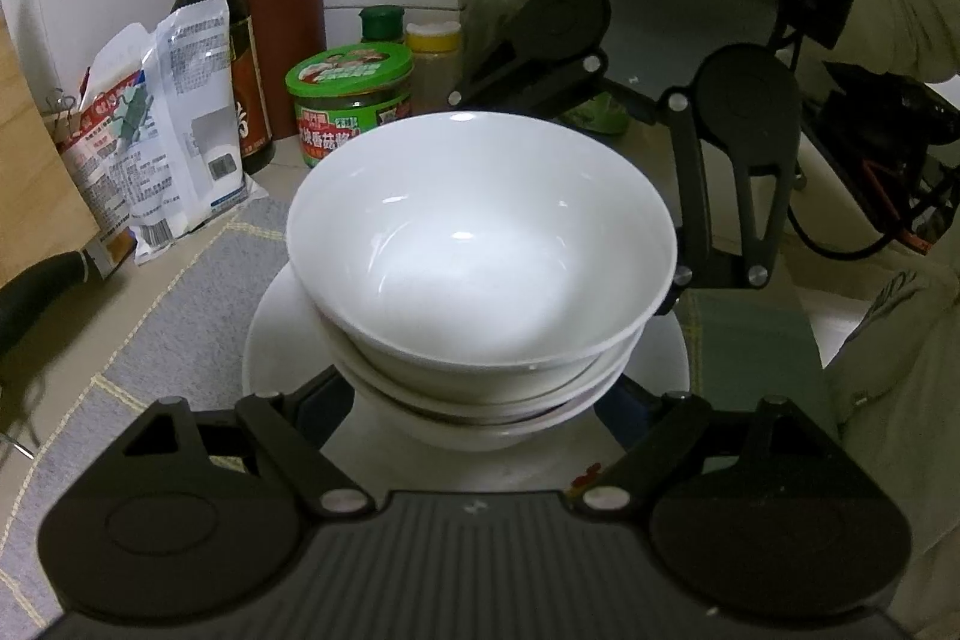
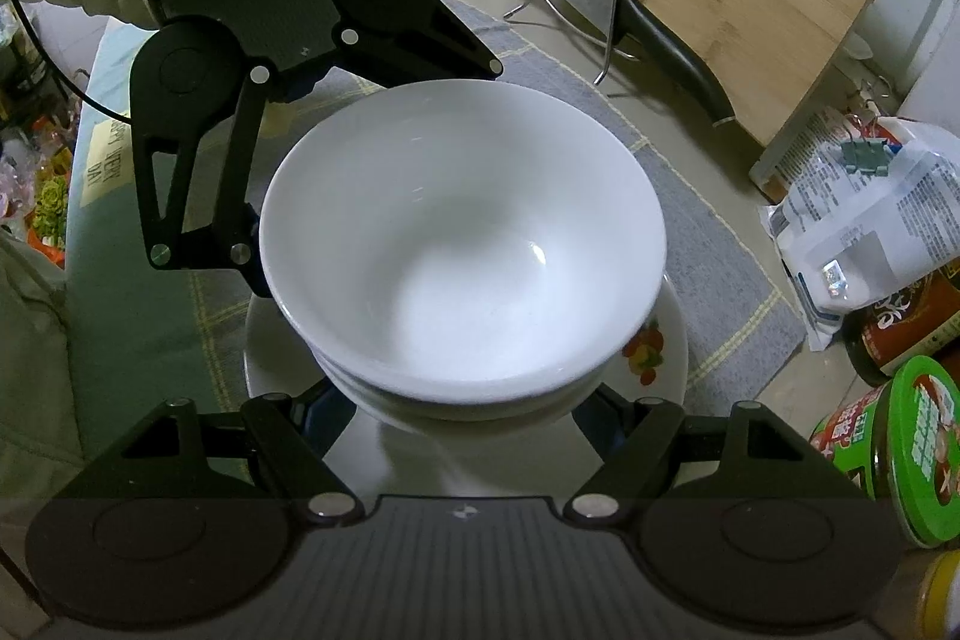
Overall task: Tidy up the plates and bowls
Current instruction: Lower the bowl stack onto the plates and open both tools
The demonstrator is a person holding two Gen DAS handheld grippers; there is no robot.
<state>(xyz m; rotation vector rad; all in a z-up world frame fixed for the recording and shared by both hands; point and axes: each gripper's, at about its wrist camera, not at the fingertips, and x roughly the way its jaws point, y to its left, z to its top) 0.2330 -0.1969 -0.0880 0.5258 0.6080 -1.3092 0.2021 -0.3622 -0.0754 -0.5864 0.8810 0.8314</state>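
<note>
The plate (image 1: 264, 358), broad, glossy white with a fruit print on its rim, lies on a grey woven mat (image 1: 180, 316) and bears a nest of smooth white bowls (image 1: 480, 244), the stack sitting dead between the two tools. The left gripper (image 1: 474, 403) closes in at 6 o'clock and the right gripper (image 2: 465, 400) at 12 o'clock, equally near. Both sets of jaws are partly open astride the lowest bowl, though whether the pads actually press it I cannot tell.

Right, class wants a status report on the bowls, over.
Left gripper and right gripper flank the bowl stack, grip unclear. Stack sits on plate. Green-lidded jar just behind.
</note>
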